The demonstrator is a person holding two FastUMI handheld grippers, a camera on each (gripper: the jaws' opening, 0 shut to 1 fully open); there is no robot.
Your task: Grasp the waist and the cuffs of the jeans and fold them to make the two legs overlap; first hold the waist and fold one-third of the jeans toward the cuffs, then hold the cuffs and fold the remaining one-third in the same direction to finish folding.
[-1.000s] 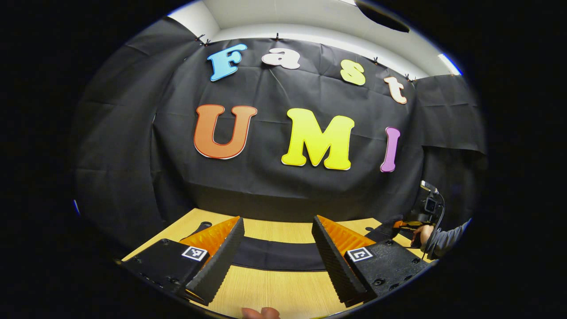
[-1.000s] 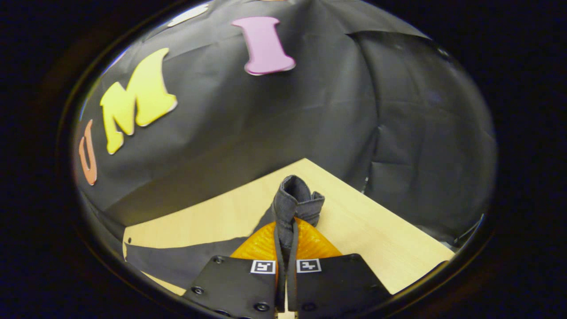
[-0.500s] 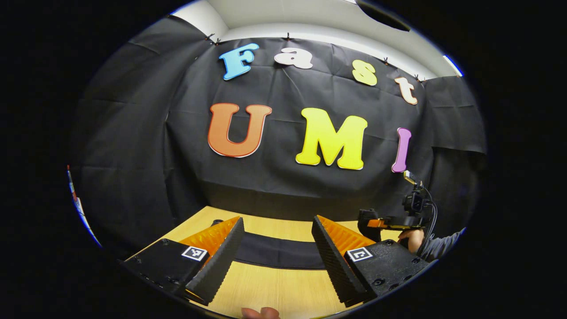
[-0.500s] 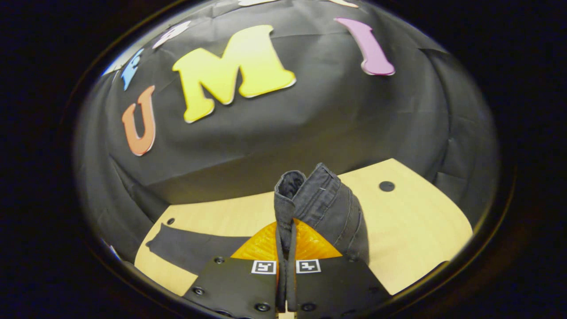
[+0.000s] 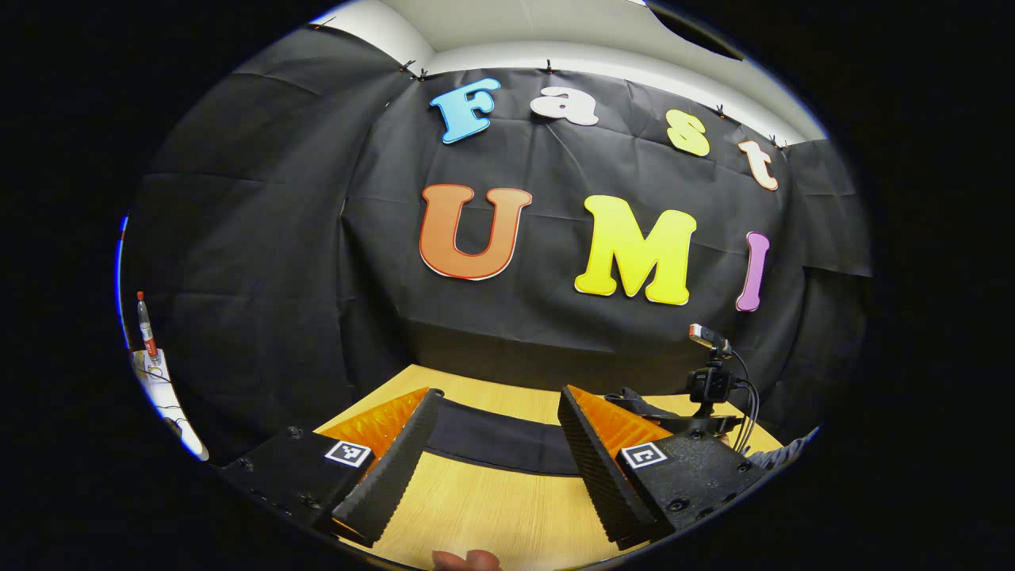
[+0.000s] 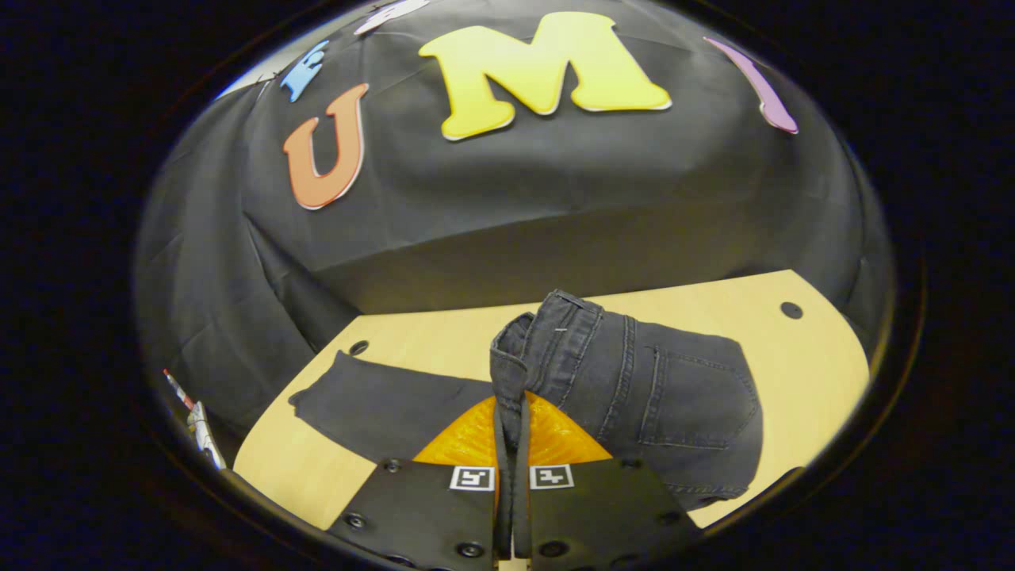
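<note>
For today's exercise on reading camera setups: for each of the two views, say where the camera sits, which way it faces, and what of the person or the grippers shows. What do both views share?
Left gripper view: rides the left gripper, open, facing the booth wall across the table; fingertips show at the bottom edge.
Right gripper view: rides the right gripper, shut on the jeans at the waist, looking down the table.
Shared: jeans, table, wall; the left gripper view also shows the right gripper.

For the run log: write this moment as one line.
stage: first fold, waist toward cuffs | right claw: shut on jeans waist, lifted | left claw: open above table | legs flat
</note>
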